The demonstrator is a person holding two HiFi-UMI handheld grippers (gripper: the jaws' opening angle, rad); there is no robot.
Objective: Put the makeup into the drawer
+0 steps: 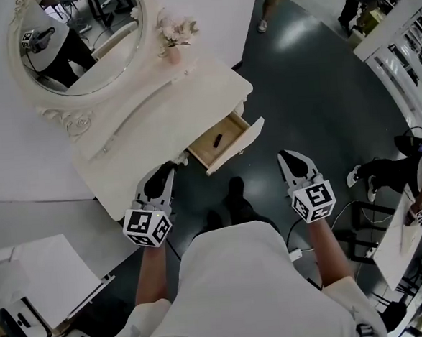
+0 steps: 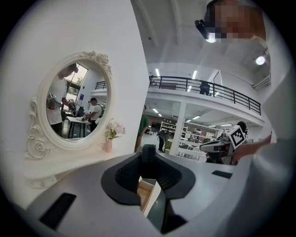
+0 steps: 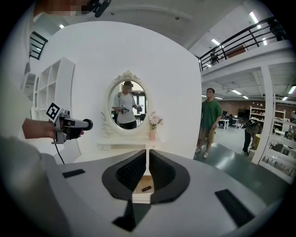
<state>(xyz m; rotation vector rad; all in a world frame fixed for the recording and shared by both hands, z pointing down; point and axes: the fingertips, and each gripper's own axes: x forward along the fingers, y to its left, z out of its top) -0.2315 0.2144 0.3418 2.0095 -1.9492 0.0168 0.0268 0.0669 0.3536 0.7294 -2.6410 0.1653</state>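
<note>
No legible text or numbers

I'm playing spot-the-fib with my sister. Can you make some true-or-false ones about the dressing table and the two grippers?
1. The drawer is pulled open. True.
2. The dark makeup piece lies on the tabletop. False: it lies inside the drawer.
3. The right gripper is holding the makeup. False: its jaws are together with nothing between them, back from the drawer.
4. A vase of flowers stands beside the oval mirror. True.
5. The left gripper has its jaws wide apart. False: they are together and hold nothing.
</note>
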